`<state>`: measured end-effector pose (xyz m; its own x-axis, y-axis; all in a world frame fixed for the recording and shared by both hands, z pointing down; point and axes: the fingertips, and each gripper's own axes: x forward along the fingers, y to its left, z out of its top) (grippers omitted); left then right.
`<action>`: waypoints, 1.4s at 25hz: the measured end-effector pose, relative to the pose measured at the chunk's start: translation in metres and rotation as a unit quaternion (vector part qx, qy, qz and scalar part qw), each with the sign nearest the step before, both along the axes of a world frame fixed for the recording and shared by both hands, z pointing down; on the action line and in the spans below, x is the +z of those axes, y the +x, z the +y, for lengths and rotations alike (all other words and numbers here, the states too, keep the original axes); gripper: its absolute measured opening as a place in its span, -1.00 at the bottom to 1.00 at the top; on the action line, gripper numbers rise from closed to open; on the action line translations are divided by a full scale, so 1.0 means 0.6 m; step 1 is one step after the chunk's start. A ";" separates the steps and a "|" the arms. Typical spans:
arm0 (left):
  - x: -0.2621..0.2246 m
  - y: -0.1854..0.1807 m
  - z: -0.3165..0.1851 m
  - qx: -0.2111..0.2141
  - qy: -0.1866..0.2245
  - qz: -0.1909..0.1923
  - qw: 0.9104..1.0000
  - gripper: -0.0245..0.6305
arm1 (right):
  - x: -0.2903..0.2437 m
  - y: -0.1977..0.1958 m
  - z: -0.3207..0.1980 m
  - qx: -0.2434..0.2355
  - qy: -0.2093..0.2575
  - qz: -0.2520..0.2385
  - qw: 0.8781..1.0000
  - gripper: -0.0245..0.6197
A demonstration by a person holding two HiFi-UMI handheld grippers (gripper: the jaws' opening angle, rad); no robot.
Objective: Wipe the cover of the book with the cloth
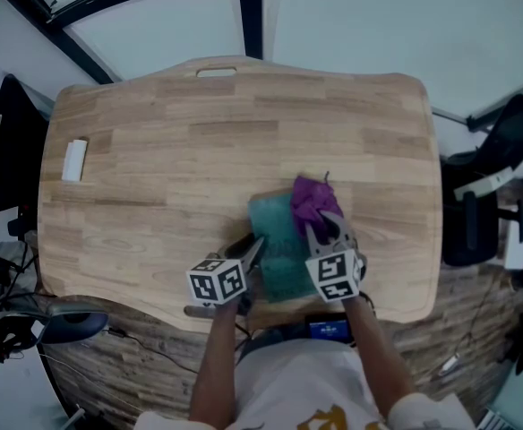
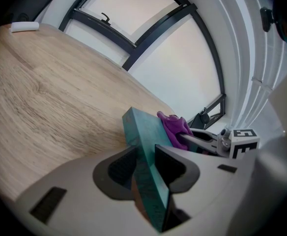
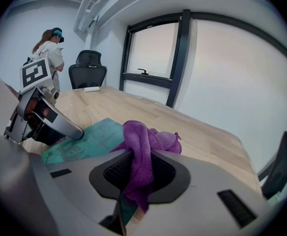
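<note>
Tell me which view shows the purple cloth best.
Right gripper view: the purple cloth fills the centre, pinched in the right tool and bunched over the teal book. Head view shows only a small purple bunch at the book's far end; left gripper view catches a bit behind the book's edge.

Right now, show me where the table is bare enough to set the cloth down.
Free: the wide stretch of table between the white block at the left and the book; the whole far half; the right side beyond the cloth. Crowded: the near middle edge, where the left gripper grips the book and the right gripper holds the cloth on it.
</note>
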<state>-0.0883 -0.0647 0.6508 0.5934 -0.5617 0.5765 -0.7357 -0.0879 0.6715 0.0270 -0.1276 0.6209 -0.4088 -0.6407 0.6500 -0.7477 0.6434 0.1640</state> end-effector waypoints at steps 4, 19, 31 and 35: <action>-0.002 0.001 0.000 0.000 0.001 0.000 1.000 -0.56 | 0.001 -0.004 -0.003 -0.003 -0.003 -0.002 1.000 -0.70; -0.001 -0.001 -0.002 0.001 -0.003 0.007 1.000 -0.56 | 0.006 -0.033 -0.009 -0.027 -0.041 0.006 0.999 -0.70; 0.002 0.000 -0.004 0.002 -0.009 0.011 1.000 -0.56 | 0.018 -0.087 -0.001 -0.075 -0.042 0.011 0.996 -0.70; 0.004 -0.001 -0.002 0.002 -0.009 0.010 1.000 -0.56 | 0.020 -0.106 0.006 -0.091 -0.043 0.012 0.995 -0.70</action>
